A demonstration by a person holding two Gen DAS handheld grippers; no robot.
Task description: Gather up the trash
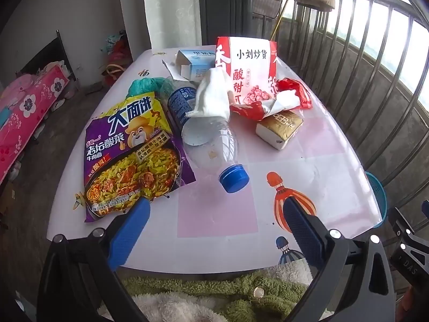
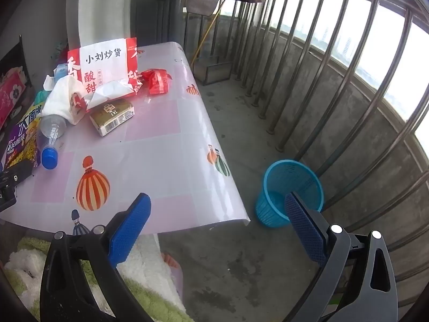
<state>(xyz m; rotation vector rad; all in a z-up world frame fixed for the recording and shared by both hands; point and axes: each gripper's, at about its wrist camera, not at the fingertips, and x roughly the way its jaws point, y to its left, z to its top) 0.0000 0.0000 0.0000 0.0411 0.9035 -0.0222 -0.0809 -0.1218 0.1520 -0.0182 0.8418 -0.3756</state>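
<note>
- Hovering over the table [image 1: 308,161] with both tools angled down; we read this as the start of the job, nothing picked yet.
- Left gripper [image 1: 214,212]: jaws spread wide, nothing between them. Right gripper [image 2: 217,209]: same, wide and empty.
- Trash sits ahead of the left gripper in one cluster: clear plastic bottle [image 1: 214,145] with blue cap [image 1: 233,178] lying on its side, cap end nearest, just ahead between the left jaws.
- Purple-yellow noodle packet [image 1: 134,155] lies flat, just ahead of the left jaw's tip, beside the bottle.
- Further ahead: crumpled white tissue [image 1: 214,96] draped on the bottle's far end, tall red-white snack bag [image 1: 249,67] standing, torn red wrapper [image 1: 295,91], small gold carton [image 1: 280,128], pale blue box [image 1: 195,64].
- Blue mesh bin [image 2: 289,190] stands on the floor off the table edge, behind the right gripper's right jaw; looks empty from here.
- Our call for the next move: left goes for the bottle, closing near the neck; it's light, thin-walled and round, so it may roll or crush.
- Packet is flat on the cloth; we'd need an edge to pinch.
</note>
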